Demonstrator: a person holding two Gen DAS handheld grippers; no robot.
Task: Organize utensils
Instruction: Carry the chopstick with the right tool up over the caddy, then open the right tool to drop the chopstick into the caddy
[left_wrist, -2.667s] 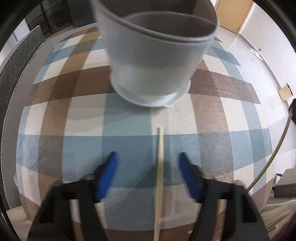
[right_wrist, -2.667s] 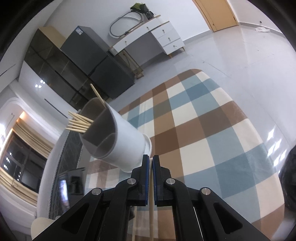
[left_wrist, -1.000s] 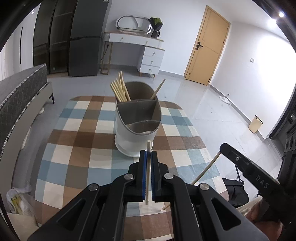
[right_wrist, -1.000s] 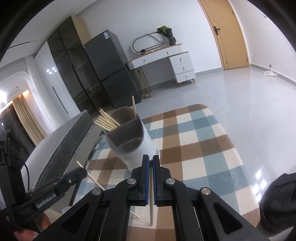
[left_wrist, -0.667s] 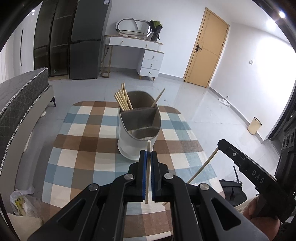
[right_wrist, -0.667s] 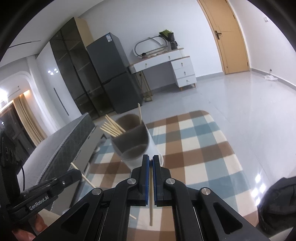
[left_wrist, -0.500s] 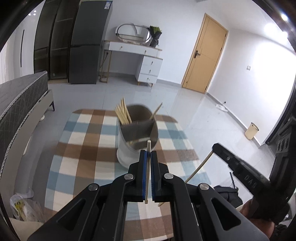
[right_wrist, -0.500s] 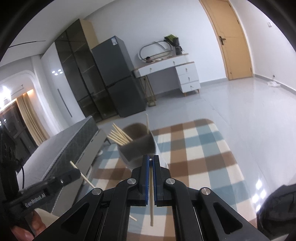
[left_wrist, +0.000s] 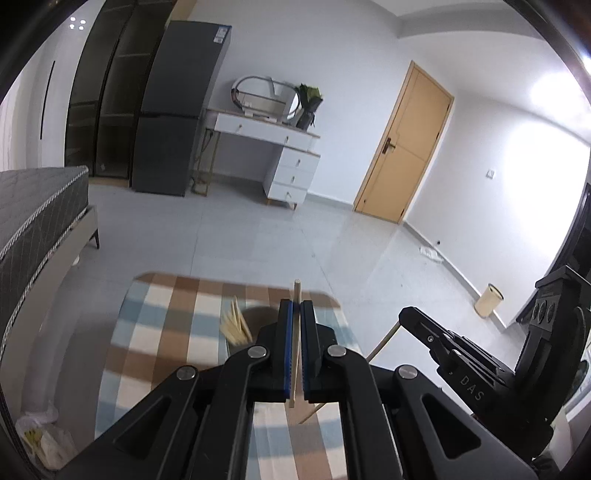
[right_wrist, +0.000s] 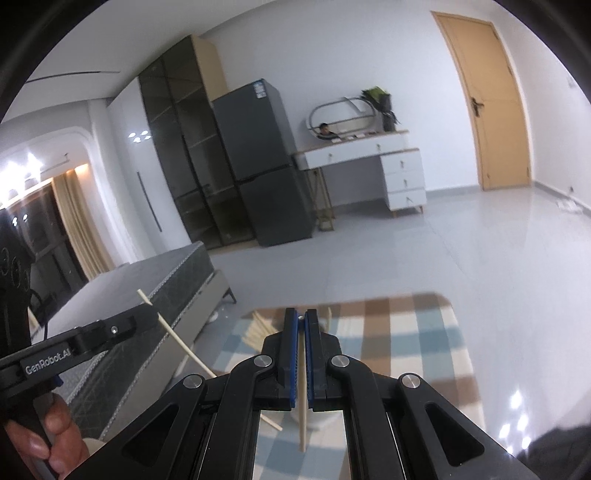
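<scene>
My left gripper (left_wrist: 296, 308) is shut on a wooden chopstick (left_wrist: 296, 291) that stands nearly upright between its blue pads. My right gripper (right_wrist: 301, 315) is shut on another wooden chopstick (right_wrist: 302, 424). Both are raised high above the plaid table (left_wrist: 166, 332). The utensil holder (left_wrist: 255, 314) sits below and is mostly hidden behind the fingers; several chopsticks (left_wrist: 234, 326) stick out of its left compartment. In the left wrist view the right gripper (left_wrist: 410, 321) shows at right with its chopstick (left_wrist: 384, 341). In the right wrist view the left gripper (right_wrist: 144, 314) shows at left with its chopstick (right_wrist: 184, 349).
A grey bed (left_wrist: 33, 218) stands left of the table. A dark fridge (left_wrist: 177, 110), a white desk (left_wrist: 273, 147) and a wooden door (left_wrist: 402, 147) line the far wall. A small bin (left_wrist: 487, 304) stands on the floor at right.
Both grippers have lifted higher and tilted up, each with its chopstick. The holder has dropped low in both views, behind the fingers. Earlier the left gripper was open over a chopstick lying on the table.
</scene>
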